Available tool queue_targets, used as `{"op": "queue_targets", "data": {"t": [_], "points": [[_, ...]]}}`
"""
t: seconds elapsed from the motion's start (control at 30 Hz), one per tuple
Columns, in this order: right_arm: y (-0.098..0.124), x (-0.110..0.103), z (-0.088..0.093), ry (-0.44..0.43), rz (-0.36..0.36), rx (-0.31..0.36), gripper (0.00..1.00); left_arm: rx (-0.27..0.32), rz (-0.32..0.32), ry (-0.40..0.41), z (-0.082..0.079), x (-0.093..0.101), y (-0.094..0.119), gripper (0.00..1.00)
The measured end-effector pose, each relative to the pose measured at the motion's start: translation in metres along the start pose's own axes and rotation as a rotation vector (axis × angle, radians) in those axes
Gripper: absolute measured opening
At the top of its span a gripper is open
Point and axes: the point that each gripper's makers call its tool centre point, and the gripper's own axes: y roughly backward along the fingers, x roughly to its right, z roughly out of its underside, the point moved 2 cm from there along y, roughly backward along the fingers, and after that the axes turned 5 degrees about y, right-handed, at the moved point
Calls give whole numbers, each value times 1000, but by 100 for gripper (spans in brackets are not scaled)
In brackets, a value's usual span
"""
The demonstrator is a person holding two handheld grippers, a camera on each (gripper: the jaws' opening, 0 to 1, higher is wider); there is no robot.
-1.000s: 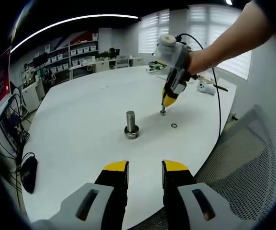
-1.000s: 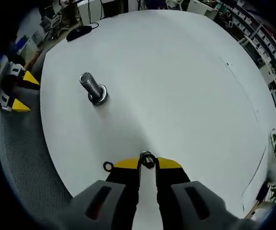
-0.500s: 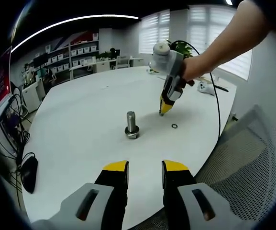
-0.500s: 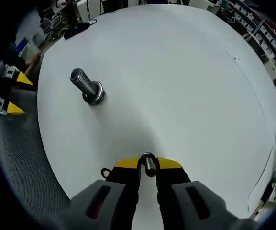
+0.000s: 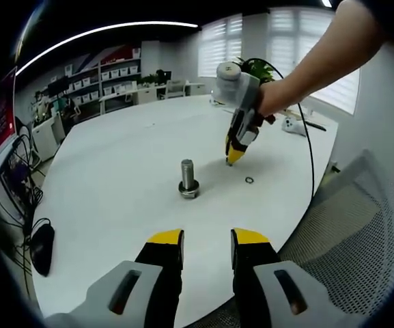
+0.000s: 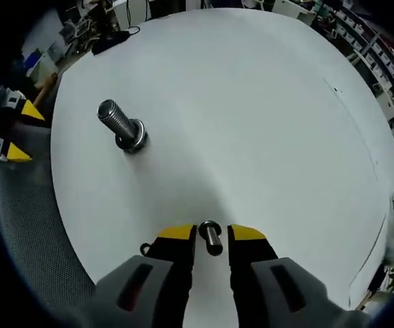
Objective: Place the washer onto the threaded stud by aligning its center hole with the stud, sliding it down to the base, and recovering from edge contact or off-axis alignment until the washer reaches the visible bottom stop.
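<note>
Right gripper [image 6: 211, 236]: yellow-tipped jaws pinched on the washer [image 6: 210, 237], which sits edge-on between the tips, held just above the white table [image 6: 251, 116]. In the left gripper view that same gripper [image 5: 233, 158] comes in from the upper right in a person's hand [image 5: 273, 96], tips angled down close to the tabletop, cable trailing off to the right; the washer is too small to make out there. Threaded stud [image 6: 119, 124] stands upright on its base at far left of the right gripper's tips, well apart from the washer; a ring already sits around its foot, can't tell if that's a washer or the bolt head. In the left gripper view the stud [image 5: 188, 178] is mid-table, left of the right gripper's tips. A small dark ring [image 5: 249, 180] lies flat on the table just near-right of those tips; in the right gripper view it [image 6: 145, 248] peeks out beside the left jaw. Left gripper [image 5: 206, 239]: jaws apart with a clear gap, holding nothing, hovering at the near table edge, well back from the stud; its yellow tips [image 6: 13, 130] appear at the left edge of the right gripper view. Surroundings: grey mesh chair [image 5: 360, 225] to the near right, dark mouse [image 5: 40, 247] with cable on the table's left edge, shelving [image 5: 115, 78] along the far wall, blinds [image 5: 217, 41] on the far windows.
</note>
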Motion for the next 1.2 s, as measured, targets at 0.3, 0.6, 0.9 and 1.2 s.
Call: {"op": "queue_targets", "data": {"t": [0.3, 0.6, 0.9, 1.2], "points": [[6, -3, 12, -35, 6, 6, 25, -3, 0, -1, 1, 0, 0, 25], [9, -14, 20, -65, 3, 18, 25, -5, 0, -4, 1, 1, 0, 25], [8, -36, 22, -47, -30, 29, 25, -10, 3, -4, 2, 1, -1, 25], [8, -50, 22, -27, -59, 33, 25, -12, 3, -7, 2, 1, -1, 25]]}}
